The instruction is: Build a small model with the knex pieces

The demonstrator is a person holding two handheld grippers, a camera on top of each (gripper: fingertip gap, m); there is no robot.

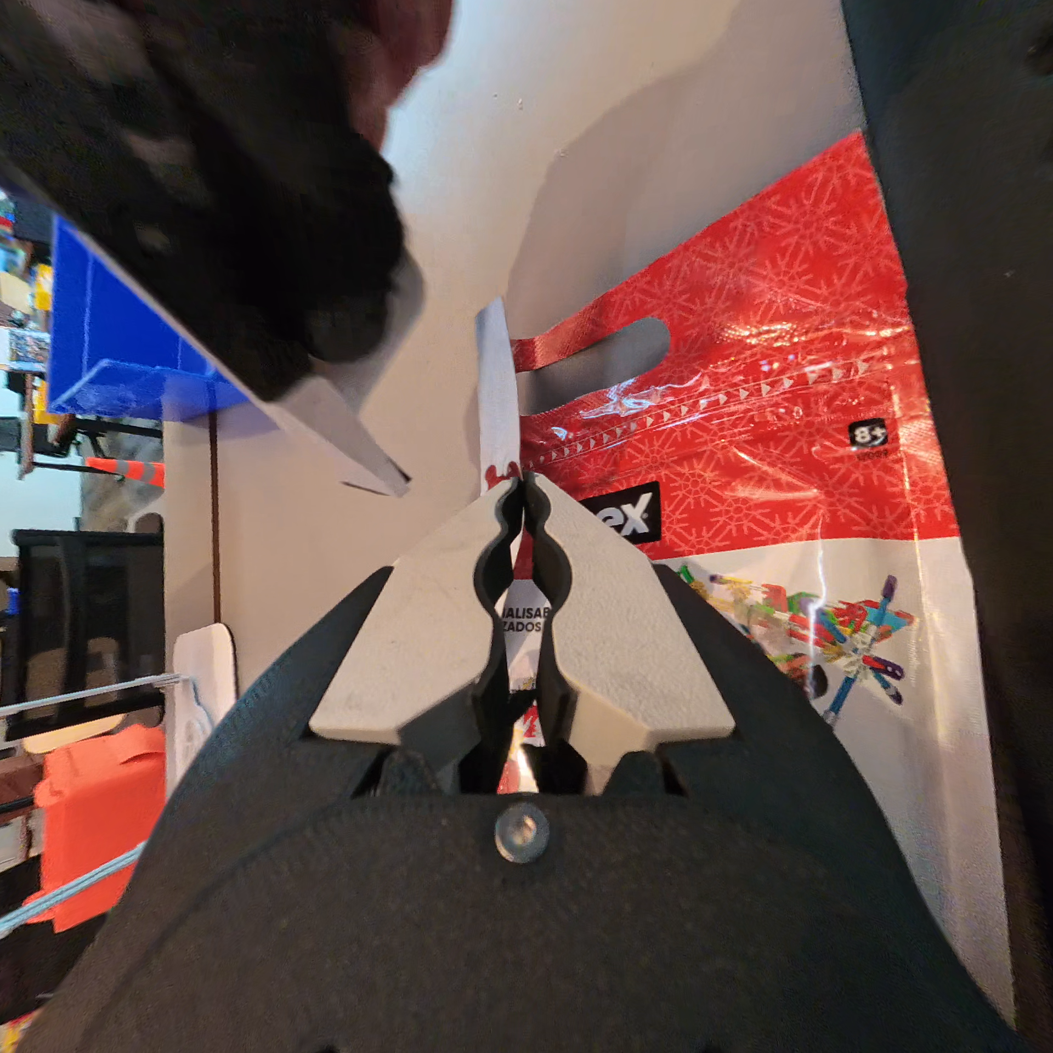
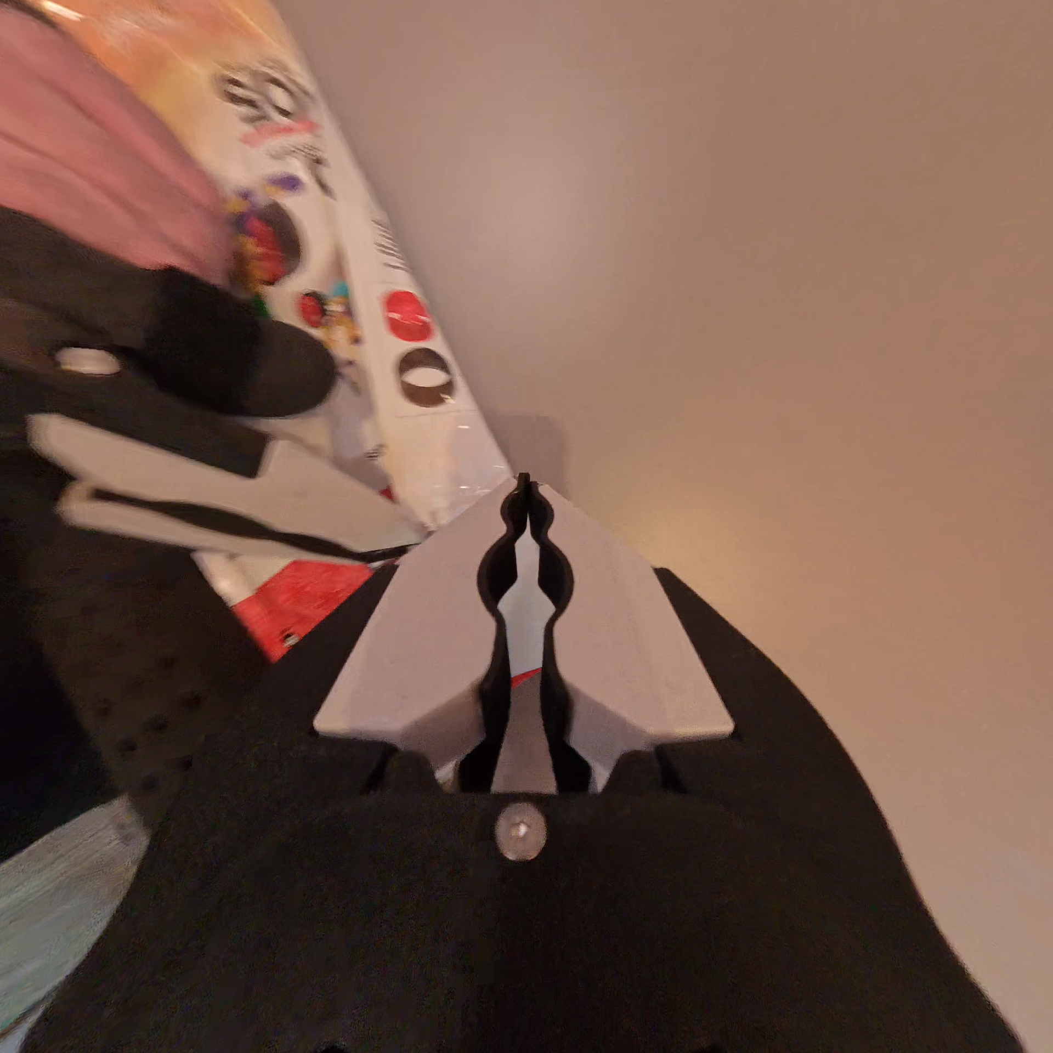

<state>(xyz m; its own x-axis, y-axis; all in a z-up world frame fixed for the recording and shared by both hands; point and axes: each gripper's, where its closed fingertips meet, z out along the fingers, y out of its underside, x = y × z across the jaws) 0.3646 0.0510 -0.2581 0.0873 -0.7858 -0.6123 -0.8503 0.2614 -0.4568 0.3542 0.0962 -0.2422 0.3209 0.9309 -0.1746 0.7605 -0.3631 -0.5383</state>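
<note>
Between our left gripper's (image 1: 521, 484) clenched fingers sits only the bag's (image 1: 741, 399) thin edge, which may slip, while our right gripper (image 2: 527, 484) clenches apparently nothing.

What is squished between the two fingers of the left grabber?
In the left wrist view, the left gripper is shut on the top edge of a red and white toy bag. A thin flap of it sticks up past the tips.

Red/white toy bag (image 1: 798, 456), glossy plastic, held upright, edge pinched by left gripper (image 1: 521, 484).
</note>
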